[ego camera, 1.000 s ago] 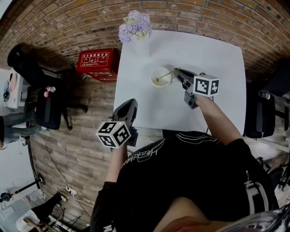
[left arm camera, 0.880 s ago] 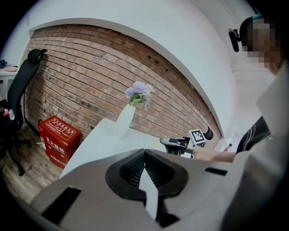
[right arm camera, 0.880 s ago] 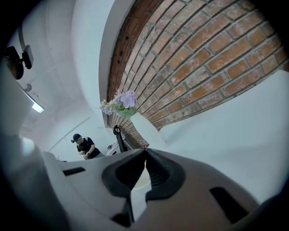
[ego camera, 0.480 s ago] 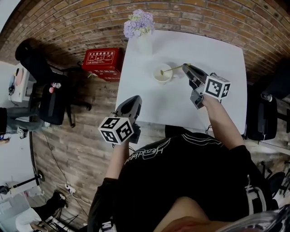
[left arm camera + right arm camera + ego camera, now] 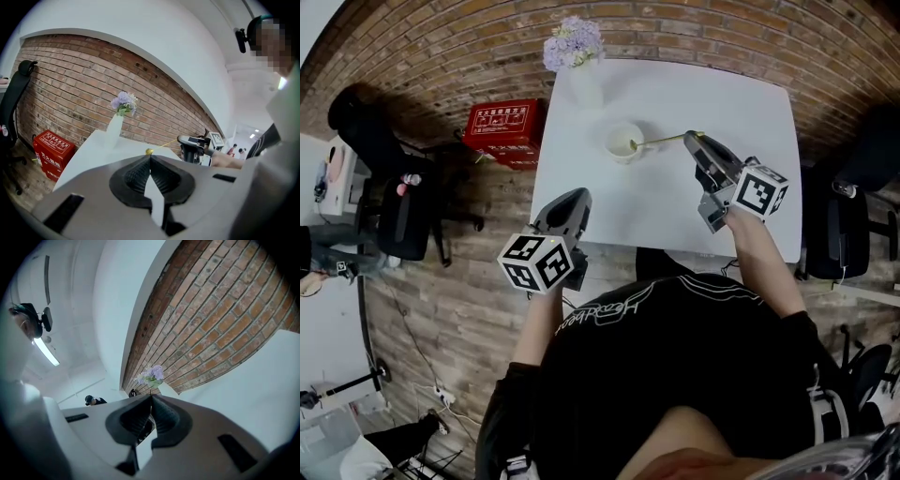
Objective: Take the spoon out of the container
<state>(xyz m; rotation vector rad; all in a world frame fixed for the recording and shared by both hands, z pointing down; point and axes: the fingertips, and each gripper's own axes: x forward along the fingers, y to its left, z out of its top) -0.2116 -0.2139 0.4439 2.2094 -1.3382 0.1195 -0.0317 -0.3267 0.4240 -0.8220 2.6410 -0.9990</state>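
Observation:
A thin gold spoon hangs level above the white table. My right gripper is shut on its handle end. The spoon's bowl end hovers over the right rim of the small white container; I cannot tell whether it touches. In the left gripper view the spoon shows as a yellow tip with a fine handle running to the right gripper. My left gripper is shut with nothing in it, low at the table's front left edge. The right gripper points at the flowers, jaws together.
A white vase with purple flowers stands at the table's far left corner, behind the container. A red box lies on the brick floor to the left. Black chairs stand left and right of the table.
My right gripper has drawn back to the right with the spoon, which now lies flatter, its bowl end at the container's right rim. The left gripper has barely moved.

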